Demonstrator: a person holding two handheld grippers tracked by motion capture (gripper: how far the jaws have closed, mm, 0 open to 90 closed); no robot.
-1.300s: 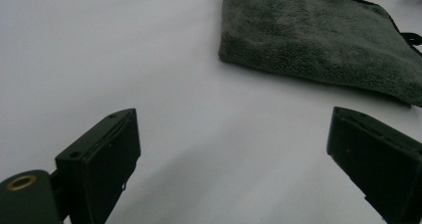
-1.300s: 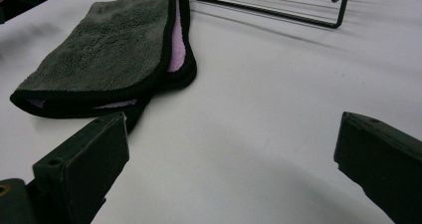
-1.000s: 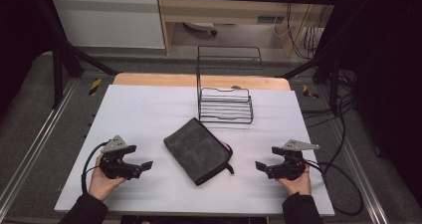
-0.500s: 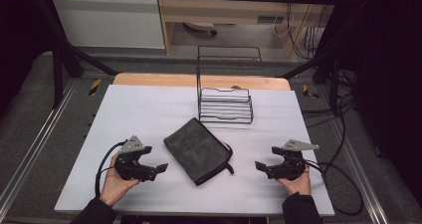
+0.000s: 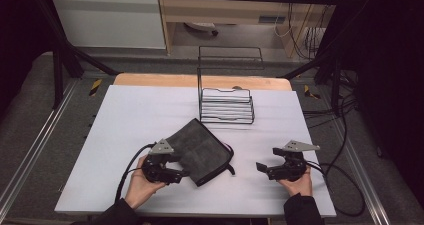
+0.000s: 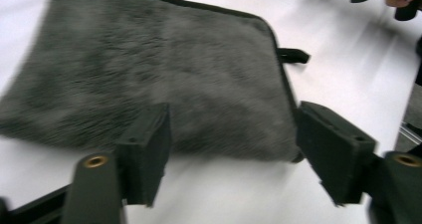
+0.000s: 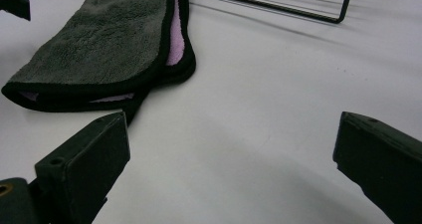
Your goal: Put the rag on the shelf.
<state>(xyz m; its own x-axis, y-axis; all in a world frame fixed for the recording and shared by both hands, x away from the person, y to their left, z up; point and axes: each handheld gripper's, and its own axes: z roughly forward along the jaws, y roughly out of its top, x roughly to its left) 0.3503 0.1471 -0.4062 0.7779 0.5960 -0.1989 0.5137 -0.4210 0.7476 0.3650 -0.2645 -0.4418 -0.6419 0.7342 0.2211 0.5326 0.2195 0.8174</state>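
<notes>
1. Looking down from the high view, a folded dark grey towel lies in the middle of the white table. A black wire rack stands just behind it, apart from it.
2. From up there, the left gripper is at the towel's near left edge, close enough to touch it. Its jaws look apart. The right gripper rests on the bare table, well apart from the towel.
3. Up close in the left gripper view, the 2 black jaws stand wide apart with nothing between them. The towel's fuzzy near edge lies just past the jaw tips. A small black loop sticks out at its far corner.
4. Over in the right gripper view, these jaws are wide apart too, over bare table. The towel lies ahead to the left, and pink peeks out between its folded layers.
5. My guess is that the left gripper is about to grab the towel. To do it well, slide 1 jaw low along the table, under the edge. Get all the layers, then close slowly so the towel does not bunch up or slip away.
</notes>
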